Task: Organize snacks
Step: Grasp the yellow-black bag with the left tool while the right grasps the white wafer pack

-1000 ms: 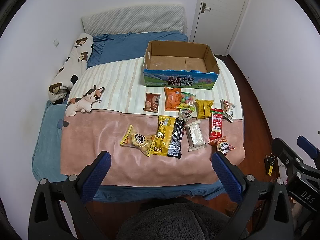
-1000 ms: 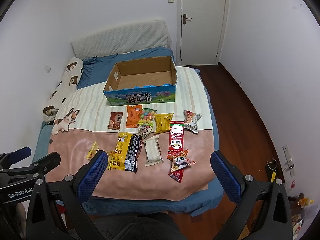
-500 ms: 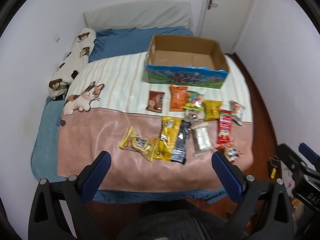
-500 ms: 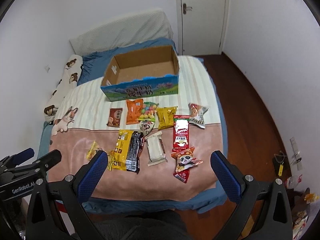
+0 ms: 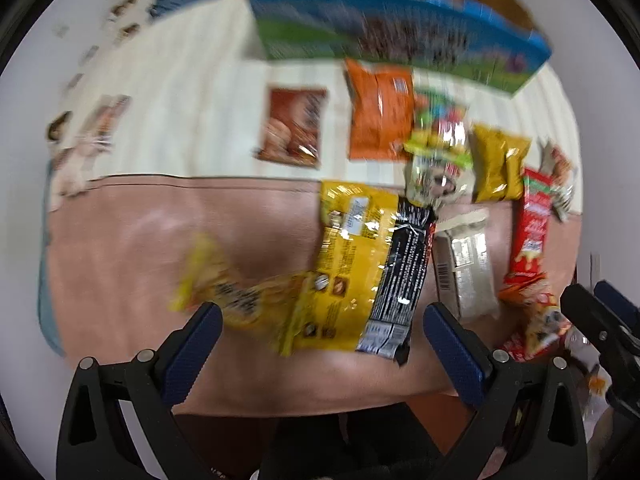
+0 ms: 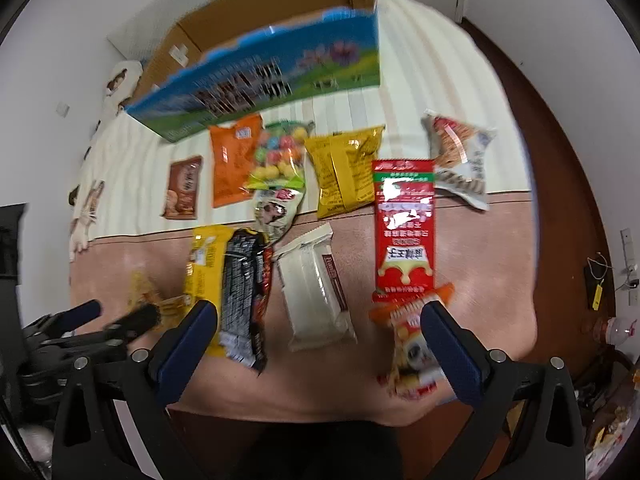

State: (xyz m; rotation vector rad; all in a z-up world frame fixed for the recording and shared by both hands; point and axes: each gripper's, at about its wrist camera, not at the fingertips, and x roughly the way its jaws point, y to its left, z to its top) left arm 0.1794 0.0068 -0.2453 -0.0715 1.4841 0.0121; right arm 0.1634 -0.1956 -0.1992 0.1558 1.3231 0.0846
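Left wrist view: left gripper [image 5: 318,320] spread wide, nothing between the blue pads, hovering over the near edge of a pink and cream striped blanket [image 5: 168,216]. Just ahead, a large yellow foil pack [image 5: 348,264] with its long axis running away from the camera, overlapped on its right edge by a black wrapper [image 5: 402,276] lying the same way. To the left, a crinkled yellow packet [image 5: 236,296], blurred, lying across. Further right, a pale rectangular bar [image 5: 468,268] and a glossy red sachet [image 5: 530,236], both lengthwise.

Right wrist view: right gripper [image 6: 320,326] likewise wide apart and empty, above the pale bar [image 6: 316,288], which points slightly leftward away. Right pad partly in front of an orange-topped cartoon pouch [image 6: 408,340]. Beyond, red sachet [image 6: 404,228] upright in frame, a mustard pillow bag [image 6: 346,170], an orange bag [image 6: 232,160], a clear bag of coloured candy balls [image 6: 282,152], a small brown pack [image 6: 182,188] and a white-and-red bag [image 6: 460,156]. At the far end, an open cardboard box [image 6: 260,76] with a blue-green printed front; inside not fully visible.
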